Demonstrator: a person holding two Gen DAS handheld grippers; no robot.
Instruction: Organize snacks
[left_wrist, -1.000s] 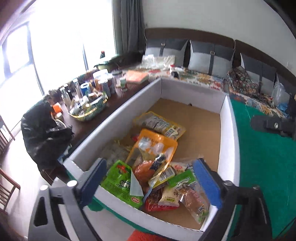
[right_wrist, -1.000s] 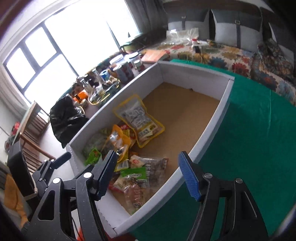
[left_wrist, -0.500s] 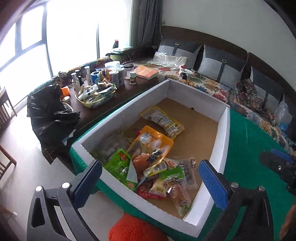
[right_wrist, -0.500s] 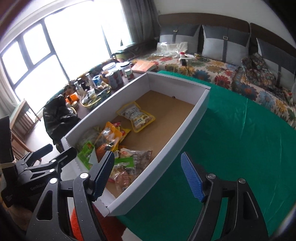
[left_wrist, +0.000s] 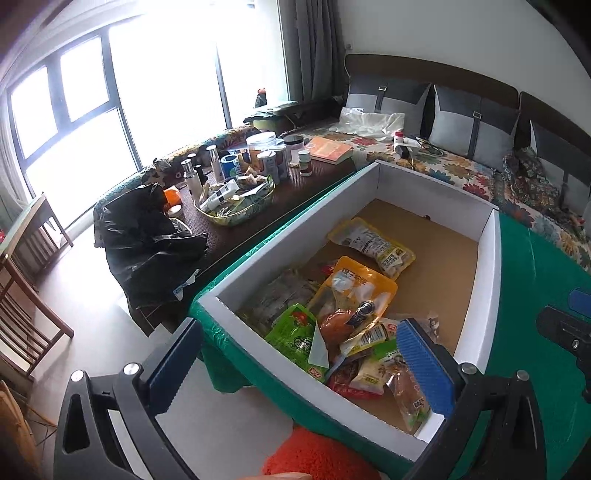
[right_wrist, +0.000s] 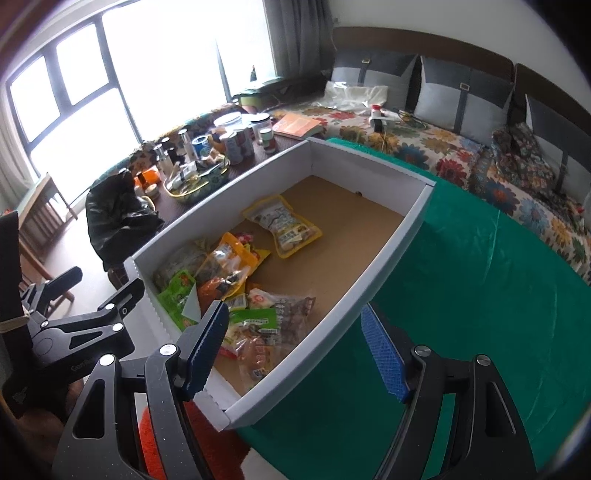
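A white box (left_wrist: 476, 288) with a brown floor stands on the green cloth. It holds several snack packets: a yellow packet (left_wrist: 373, 245) lying alone toward the middle, and an orange packet (left_wrist: 354, 284) and a green packet (left_wrist: 295, 336) in the pile at the near end. My left gripper (left_wrist: 301, 369) hangs open above the box's near corner with nothing between its blue pads. My right gripper (right_wrist: 295, 350) is open too. It hovers over the box's (right_wrist: 388, 258) near right wall and holds nothing. The same yellow packet (right_wrist: 282, 225) and green packet (right_wrist: 179, 295) show in the right wrist view.
Green tablecloth (right_wrist: 461, 295) spreads to the right of the box. A dark side table (left_wrist: 317, 177) to the left carries bottles, jars and a basket (left_wrist: 236, 210), with a black bag (left_wrist: 147, 236) at its end. A floral sofa (left_wrist: 461, 162) lies behind and wooden chairs (left_wrist: 22, 295) stand at far left.
Both grippers have drawn back and risen from the box, so it looks smaller and farther. The right view has slid to the right, over more green cloth.
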